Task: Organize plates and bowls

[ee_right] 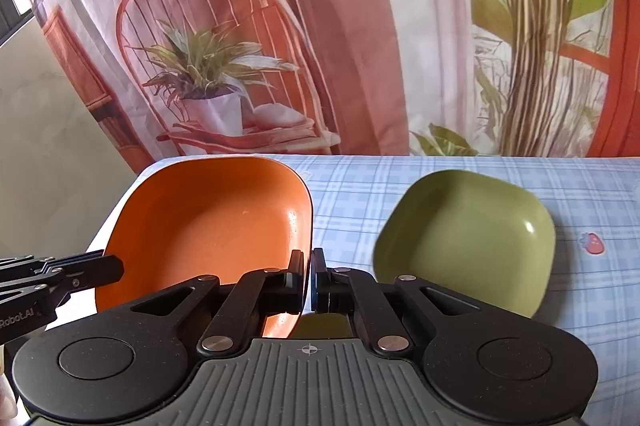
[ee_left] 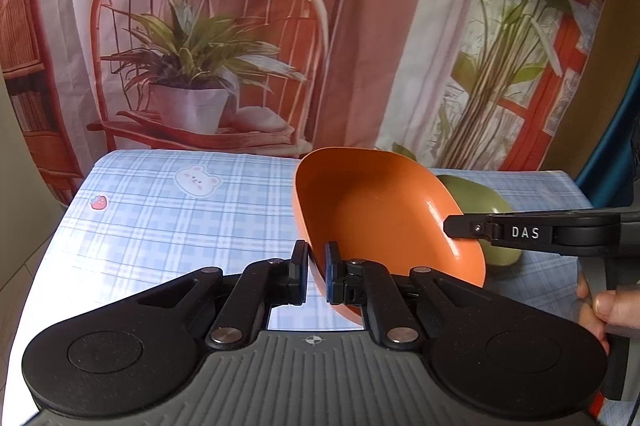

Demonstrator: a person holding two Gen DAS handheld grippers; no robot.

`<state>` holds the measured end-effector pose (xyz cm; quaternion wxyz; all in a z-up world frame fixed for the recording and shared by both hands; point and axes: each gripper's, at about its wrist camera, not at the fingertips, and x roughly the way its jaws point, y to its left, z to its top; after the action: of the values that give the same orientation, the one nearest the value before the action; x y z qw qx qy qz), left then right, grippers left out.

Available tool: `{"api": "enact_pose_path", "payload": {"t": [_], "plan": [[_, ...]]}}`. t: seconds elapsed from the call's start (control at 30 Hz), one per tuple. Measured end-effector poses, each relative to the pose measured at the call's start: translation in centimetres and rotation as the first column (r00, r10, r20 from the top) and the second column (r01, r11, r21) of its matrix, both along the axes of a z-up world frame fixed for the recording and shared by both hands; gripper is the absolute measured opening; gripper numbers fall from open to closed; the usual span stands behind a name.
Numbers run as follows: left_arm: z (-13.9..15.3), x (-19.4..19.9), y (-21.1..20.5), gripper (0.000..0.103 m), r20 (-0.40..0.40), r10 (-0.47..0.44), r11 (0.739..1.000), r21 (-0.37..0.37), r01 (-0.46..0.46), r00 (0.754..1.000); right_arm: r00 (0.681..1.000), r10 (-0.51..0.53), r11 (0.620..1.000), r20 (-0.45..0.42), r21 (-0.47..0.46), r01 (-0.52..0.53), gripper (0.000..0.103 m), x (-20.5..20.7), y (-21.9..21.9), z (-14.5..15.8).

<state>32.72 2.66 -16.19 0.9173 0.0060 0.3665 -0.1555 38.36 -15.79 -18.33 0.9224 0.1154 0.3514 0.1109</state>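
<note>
An orange square bowl [ee_left: 380,214] hangs tilted above the table, held from two sides. My left gripper [ee_left: 317,274] is shut on its near left rim, one pad inside and one outside. My right gripper [ee_right: 308,280] is shut on the opposite rim of the orange bowl [ee_right: 208,222]; it shows in the left wrist view as a black arm [ee_left: 532,232] reaching in from the right. A green square bowl [ee_right: 468,238] sits on the table to the right, partly hidden behind the orange one in the left wrist view [ee_left: 480,202].
The table wears a blue checked cloth [ee_left: 180,218] with a bear and strawberry prints [ee_right: 594,243]. A printed curtain [ee_left: 240,26] hangs right behind the table's far edge. A person's hand [ee_left: 600,306] holds the right gripper's handle. The left gripper's arm [ee_right: 60,274] enters low left.
</note>
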Motion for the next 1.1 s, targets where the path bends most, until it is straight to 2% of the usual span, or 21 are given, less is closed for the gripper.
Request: {"api": "enact_pose_path", "payload": {"t": [0.23, 0.6, 1.1], "plan": [[0.6, -4.4, -2.7, 0.011, -0.003, -0.006, 1.000, -0.027, 0.006, 1.000, 1.000, 0.029, 0.998, -0.002, -0.059, -0.029, 0.003, -3.3, -2.8, 0.4], [-1.5, -8.9, -4.4, 0.013, -0.041, 0.038, 0.996, -0.082, -0.042, 0.998, 0.997, 0.078, 0.986, 0.006, -0.146, -0.077, 0.005, -6.3, -4.3, -0.4], [-4.8, -9.3, -4.0, 0.013, -0.133, 0.053, 0.988, -0.140, -0.072, 0.990, 0.988, 0.153, 0.967, -0.026, -0.202, -0.155, 0.005, -5.1, -3.7, -2.2]]}}
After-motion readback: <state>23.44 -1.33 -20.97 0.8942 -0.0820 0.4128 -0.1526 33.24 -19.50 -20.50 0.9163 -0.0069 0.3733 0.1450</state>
